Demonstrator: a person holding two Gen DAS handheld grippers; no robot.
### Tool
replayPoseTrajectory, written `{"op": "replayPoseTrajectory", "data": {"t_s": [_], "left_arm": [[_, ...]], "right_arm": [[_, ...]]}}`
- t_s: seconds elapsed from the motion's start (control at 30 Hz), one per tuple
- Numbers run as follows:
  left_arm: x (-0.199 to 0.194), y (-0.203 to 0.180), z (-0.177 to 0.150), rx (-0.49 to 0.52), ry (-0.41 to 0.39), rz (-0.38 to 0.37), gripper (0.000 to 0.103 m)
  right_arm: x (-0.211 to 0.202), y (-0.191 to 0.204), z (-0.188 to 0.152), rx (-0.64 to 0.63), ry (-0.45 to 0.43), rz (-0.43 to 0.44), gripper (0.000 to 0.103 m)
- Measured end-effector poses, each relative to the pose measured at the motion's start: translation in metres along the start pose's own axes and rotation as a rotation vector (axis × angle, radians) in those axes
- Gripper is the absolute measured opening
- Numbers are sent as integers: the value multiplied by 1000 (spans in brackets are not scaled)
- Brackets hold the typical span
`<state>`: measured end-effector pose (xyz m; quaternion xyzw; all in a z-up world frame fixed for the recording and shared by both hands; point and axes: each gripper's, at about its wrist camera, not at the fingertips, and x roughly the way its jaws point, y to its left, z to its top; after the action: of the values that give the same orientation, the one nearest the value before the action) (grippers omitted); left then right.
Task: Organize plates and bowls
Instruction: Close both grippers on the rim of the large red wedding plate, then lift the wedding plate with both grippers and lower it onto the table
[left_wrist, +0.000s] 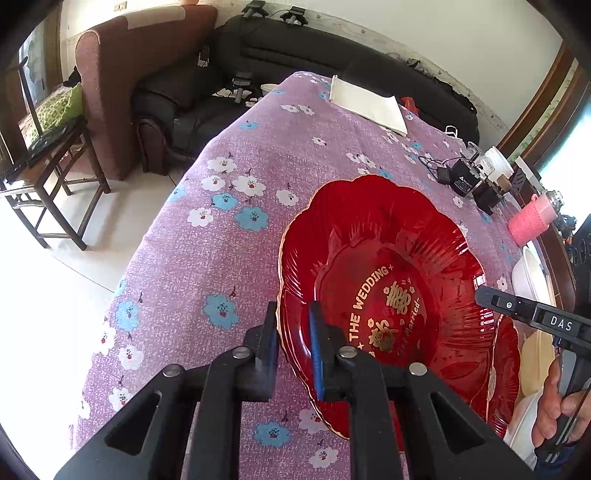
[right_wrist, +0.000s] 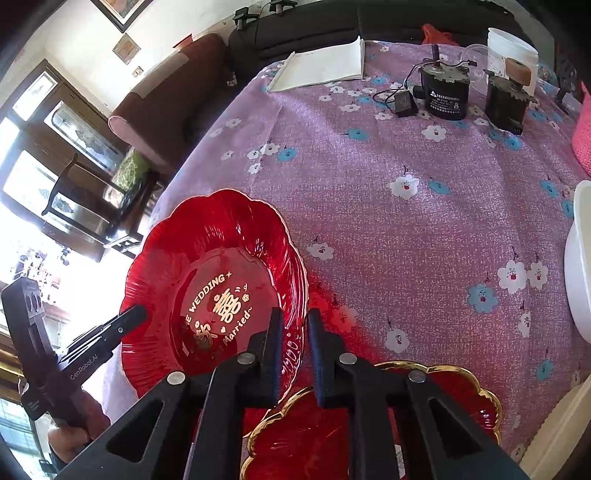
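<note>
**Red wedding plate gripped at both edges**

A scalloped red glass plate (left_wrist: 384, 295) with gold lettering, "THE WEDDING" among it, sits tilted over the near part of the worktop (left_wrist: 207, 258), which is covered in a purple cloth printed with white and blue flowers. The left claw (left_wrist: 293, 334) is clenched on the plate's left rim, one blue-padded finger outside the edge and the other inside it. The right claw (right_wrist: 295, 339) is clenched on the opposite rim in the same way, one finger over the plate's ribbed border and one beyond it. In the left wrist view the right claw's finger, marked "DAS", reaches in at the plate's right edge, with a hand (left_wrist: 557, 402) on its handle.

A second red plate (right_wrist: 373, 421) with a gold scalloped rim lies just beside the held one, partly under the right claw. A white bowl (right_wrist: 580, 266) stands at the worktop's right edge. Toward the far end lie a white notebook (right_wrist: 321, 66), two black motor-like units (right_wrist: 445, 92) with a small adapter and cable, a white tub (right_wrist: 511, 51) and something pink and knitted (left_wrist: 530, 218). Beyond the worktop are a black sofa (left_wrist: 295, 48), a brown armchair (left_wrist: 122, 81) and a wooden chair (left_wrist: 48, 162).
</note>
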<state>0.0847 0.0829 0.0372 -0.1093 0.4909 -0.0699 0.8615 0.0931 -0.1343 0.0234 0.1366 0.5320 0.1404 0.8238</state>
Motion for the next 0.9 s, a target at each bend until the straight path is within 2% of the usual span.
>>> {"op": "replayPoseTrajectory", "data": {"t_s": [0.27, 0.47, 0.8, 0.9], "left_arm": [[-18, 10, -3, -15, -29, 12, 14], [-33, 20, -19, -23, -40, 14, 14], [-64, 31, -61, -40, -74, 5, 15], [-77, 34, -78, -44, -94, -7, 20]], "right_arm": [[-5, 14, -5, -20, -9, 30, 15], [-9, 27, -17, -42, -1, 52, 15], [-18, 39, -58, -54, 5, 102, 15], [-24, 40, -71, -60, 0, 117, 15]]}}
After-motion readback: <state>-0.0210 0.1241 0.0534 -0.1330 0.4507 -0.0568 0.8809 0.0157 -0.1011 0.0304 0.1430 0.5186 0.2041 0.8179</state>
